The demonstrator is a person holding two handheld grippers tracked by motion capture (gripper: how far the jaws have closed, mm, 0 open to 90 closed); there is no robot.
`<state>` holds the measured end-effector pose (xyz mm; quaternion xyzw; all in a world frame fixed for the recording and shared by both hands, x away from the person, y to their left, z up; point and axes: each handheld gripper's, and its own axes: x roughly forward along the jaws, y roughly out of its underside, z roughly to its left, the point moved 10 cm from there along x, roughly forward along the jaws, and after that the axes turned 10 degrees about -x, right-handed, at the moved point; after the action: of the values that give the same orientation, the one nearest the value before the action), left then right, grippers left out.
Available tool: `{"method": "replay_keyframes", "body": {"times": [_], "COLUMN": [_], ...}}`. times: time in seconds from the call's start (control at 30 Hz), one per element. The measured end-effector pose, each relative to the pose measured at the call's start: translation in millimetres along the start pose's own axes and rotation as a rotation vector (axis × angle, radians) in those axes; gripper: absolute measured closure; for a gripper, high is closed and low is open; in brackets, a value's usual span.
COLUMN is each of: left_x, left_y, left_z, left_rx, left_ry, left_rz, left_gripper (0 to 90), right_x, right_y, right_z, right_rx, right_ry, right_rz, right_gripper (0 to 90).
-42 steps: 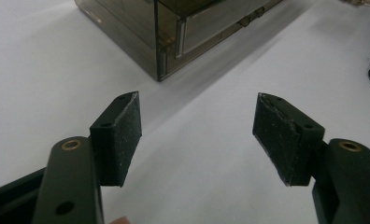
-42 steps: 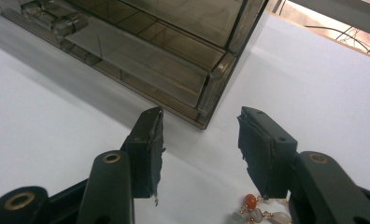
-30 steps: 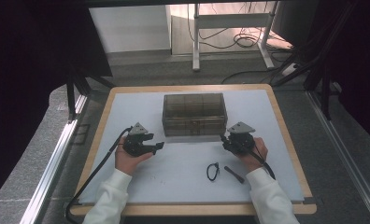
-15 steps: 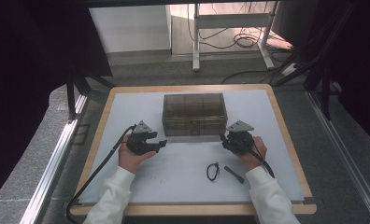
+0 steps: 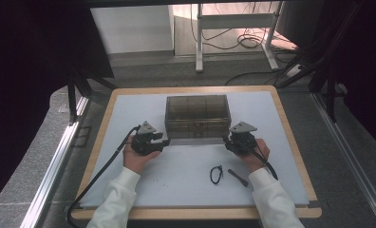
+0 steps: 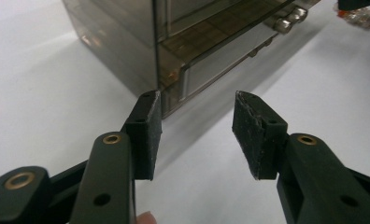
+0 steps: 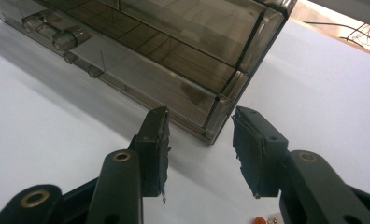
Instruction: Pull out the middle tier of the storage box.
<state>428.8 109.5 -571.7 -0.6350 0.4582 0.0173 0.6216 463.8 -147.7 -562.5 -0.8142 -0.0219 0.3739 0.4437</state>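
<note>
A smoky see-through drawer box (image 5: 197,114) stands at the middle of the white mat (image 5: 176,190). My left gripper (image 5: 164,141) is at its front left corner and my right gripper (image 5: 227,142) at its front right corner. In the left gripper view the box's (image 6: 127,42) corner stands just past the left pad, and the left gripper (image 6: 197,126) is open on bare mat. In the right gripper view the box's (image 7: 174,46) corner sits just beyond the gap of the right gripper (image 7: 201,140), untouched. Both pairs of jaws have just been closing, with nothing between them.
A small black cable loop (image 5: 216,174) and a short black stick (image 5: 237,176) lie on the mat near the right hand. Round drawer knobs (image 7: 71,35) stick out of the box's front. A wooden rim (image 5: 290,137) frames the mat.
Both pairs of jaws stand narrower than before. The left gripper has edged slightly toward the box's corner. The right hand has stayed put.
</note>
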Motion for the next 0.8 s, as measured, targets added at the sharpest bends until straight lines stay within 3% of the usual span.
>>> {"method": "replay_keyframes", "body": {"times": [0.37, 0.8], "left_x": [4.4, 8.1], "left_y": [-1.7, -3.4], "left_z": [1.9, 2.6], "left_rx": [0.002, -0.001], "left_ry": [-0.011, -0.003], "left_rz": [0.0, -0.015], "left_gripper": [53.8, 62.7], "right_x": [0.7, 4.6], "right_y": [-1.0, 0.2], "right_z": [0.4, 2.8], "right_rx": [0.006, 0.006], "right_ry": [-0.007, -0.014], "right_rz": [-0.005, 0.003], "right_gripper": [58.5, 61.5]}}
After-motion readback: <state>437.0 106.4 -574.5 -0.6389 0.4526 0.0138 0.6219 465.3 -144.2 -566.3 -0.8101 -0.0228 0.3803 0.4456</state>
